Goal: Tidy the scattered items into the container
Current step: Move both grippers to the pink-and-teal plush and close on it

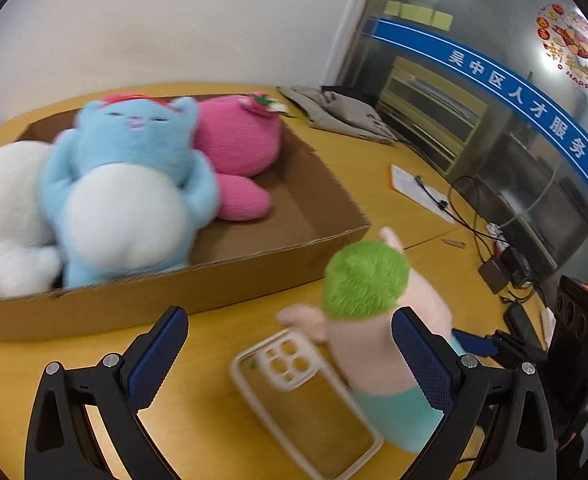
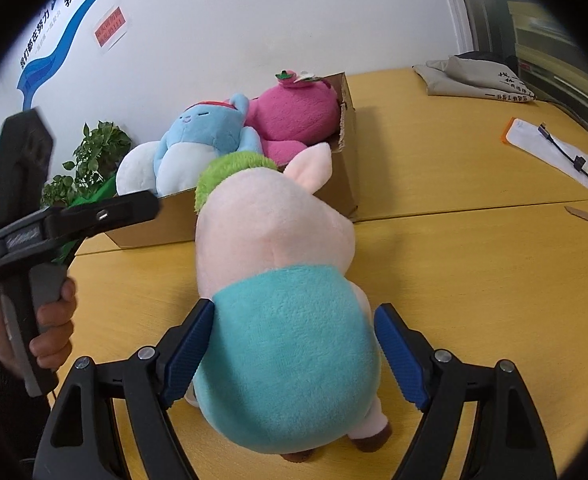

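A cardboard box (image 1: 254, 276) on the yellow table holds a white plush (image 1: 6, 208), a blue cat plush (image 1: 130, 184) and a pink plush (image 1: 238, 140). In front of it a pink pig plush (image 2: 278, 224) with green hair and teal pants leans head-first toward the box. My right gripper (image 2: 294, 354) is shut on its teal body, both blue pads against its sides. A clear phone case (image 1: 301, 396) lies flat on the table, partly under the pig. My left gripper (image 1: 294, 360) hangs open above the case, with the pig against its right finger.
A folded grey cloth (image 1: 341, 114) lies at the table's far end. A paper with a cable (image 1: 417, 188) and black adapters (image 1: 501, 274) sit along the right edge. A potted plant (image 2: 94, 160) stands behind the box. A hand (image 2: 54, 320) holds the left gripper.
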### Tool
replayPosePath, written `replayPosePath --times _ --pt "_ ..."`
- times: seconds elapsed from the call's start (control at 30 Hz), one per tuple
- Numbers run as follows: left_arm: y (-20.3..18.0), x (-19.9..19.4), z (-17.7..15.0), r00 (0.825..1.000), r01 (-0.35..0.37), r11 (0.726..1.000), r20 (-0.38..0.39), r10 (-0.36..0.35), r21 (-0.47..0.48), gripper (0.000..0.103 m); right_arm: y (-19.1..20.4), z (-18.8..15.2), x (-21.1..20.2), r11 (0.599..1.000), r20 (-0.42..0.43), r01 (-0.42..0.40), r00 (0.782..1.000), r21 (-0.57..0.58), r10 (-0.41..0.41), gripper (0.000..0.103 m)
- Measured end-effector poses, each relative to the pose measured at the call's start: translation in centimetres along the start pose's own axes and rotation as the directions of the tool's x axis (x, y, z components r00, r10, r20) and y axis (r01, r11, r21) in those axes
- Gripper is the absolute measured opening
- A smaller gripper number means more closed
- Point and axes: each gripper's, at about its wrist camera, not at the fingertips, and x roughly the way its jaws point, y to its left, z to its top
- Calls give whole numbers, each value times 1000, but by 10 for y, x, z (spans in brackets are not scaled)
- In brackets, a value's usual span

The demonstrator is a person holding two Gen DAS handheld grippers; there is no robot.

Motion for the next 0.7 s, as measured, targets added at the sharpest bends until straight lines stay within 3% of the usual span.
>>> replayPosePath --times 0.13,0.23,0.3,0.33,0.4,0.53,0.7 --pt "-14 45 19 997 43 999 -61 -41 26 103 -7 3 -13 1000 23 22 999 11 -22 81" --pt "-16 65 24 993 73 997 -89 -73 -12 99 -8 5 -22 999 27 37 999 -18 -36 82" --pt "-16 71 23 988 119 993 -99 -121 -26 82 -8 4 -23 999 23 34 999 -37 -33 82" --pt "-18 74 22 981 157 987 -113 -159 -25 65 -6 3 -21 998 13 29 999 -48 -29 82" --pt "-20 76 23 968 213 976 -131 -216 -34 52 -4 0 -7 997 -25 33 999 -72 -34 82" --pt "-29 73 26 970 208 978 -131 -205 5 48 -6 -2 8 998 -40 5 999 -62 -7 80" --pt "-27 65 30 953 276 961 -128 -273 5 45 -4 -8 -3 996 8 -13 1000 -93 14 67"
